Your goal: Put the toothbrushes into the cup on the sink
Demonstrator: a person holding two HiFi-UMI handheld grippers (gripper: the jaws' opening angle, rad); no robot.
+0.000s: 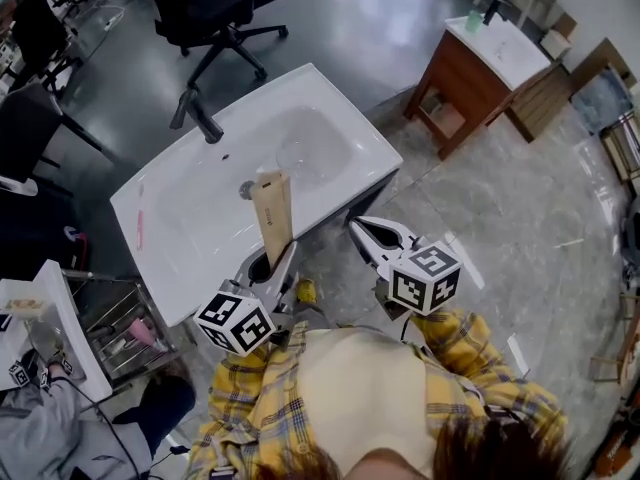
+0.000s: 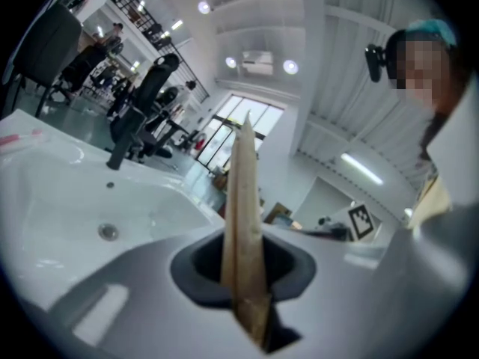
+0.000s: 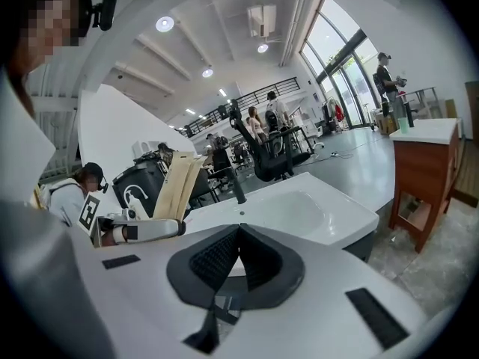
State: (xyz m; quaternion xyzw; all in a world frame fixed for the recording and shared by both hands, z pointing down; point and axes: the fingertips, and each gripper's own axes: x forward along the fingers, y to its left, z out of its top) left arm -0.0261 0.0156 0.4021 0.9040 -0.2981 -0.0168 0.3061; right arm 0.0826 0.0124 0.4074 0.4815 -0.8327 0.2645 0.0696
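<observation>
A white sink (image 1: 330, 98) with a dark faucet (image 1: 200, 118) stands in front of me. A clear cup (image 1: 297, 156) seems to rest in its basin. On the sink's left rim lies a pink toothbrush (image 1: 140, 216). My left gripper (image 1: 272, 258) is shut on a flat brown paper toothbrush package (image 1: 272, 210), which stands upright over the sink's front edge. In the left gripper view the package (image 2: 243, 200) rises straight out from between the jaws. My right gripper (image 1: 358, 230) hangs beside the sink's front right edge, shut (image 3: 238, 234) and empty.
Black office chairs (image 1: 215, 13) stand behind the sink. A wooden vanity (image 1: 480, 68) with a white top is at the back right. A wire rack (image 1: 130, 333) and a seated person (image 1: 40, 418) are at the lower left. The floor to the right is tiled.
</observation>
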